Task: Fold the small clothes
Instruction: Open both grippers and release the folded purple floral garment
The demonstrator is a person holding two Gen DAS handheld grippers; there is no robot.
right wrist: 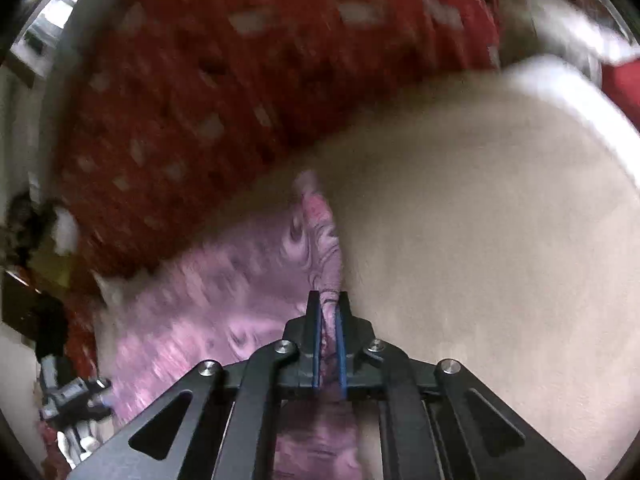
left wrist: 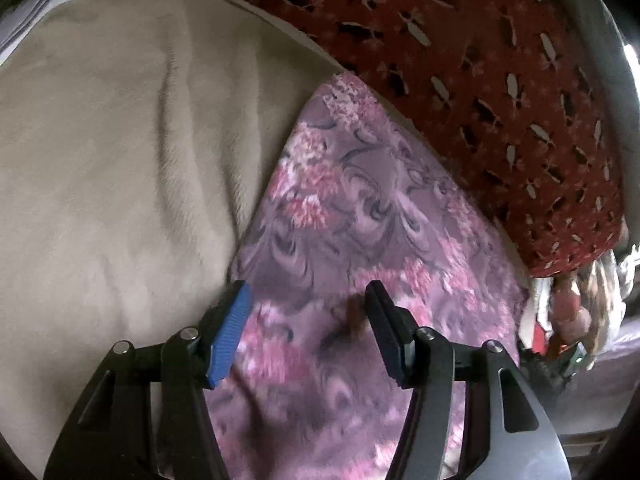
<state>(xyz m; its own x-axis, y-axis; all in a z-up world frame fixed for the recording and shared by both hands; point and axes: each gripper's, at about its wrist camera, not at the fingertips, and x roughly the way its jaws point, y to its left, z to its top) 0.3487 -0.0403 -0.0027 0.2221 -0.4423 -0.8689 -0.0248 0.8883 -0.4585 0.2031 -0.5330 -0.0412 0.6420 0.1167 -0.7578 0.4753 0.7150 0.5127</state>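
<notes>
A purple and pink floral cloth point(left wrist: 360, 216) lies spread on a beige blanket point(left wrist: 120, 140). My left gripper point(left wrist: 308, 296) is open just above the cloth's near part, with nothing between its blue-padded fingers point(left wrist: 230, 332). In the right wrist view the picture is blurred. My right gripper point(right wrist: 329, 300) is shut on a raised edge of the floral cloth point(right wrist: 320, 236), which stands up in a ridge ahead of the fingers. The rest of the cloth point(right wrist: 208, 300) spreads to the left.
A red patterned cushion point(left wrist: 500, 80) lies behind the cloth, also in the right wrist view point(right wrist: 240, 80). The beige blanket point(right wrist: 500, 240) covers the right side. The other gripper's body point(right wrist: 68, 396) shows at lower left. Mixed items point(left wrist: 572, 312) sit at the right edge.
</notes>
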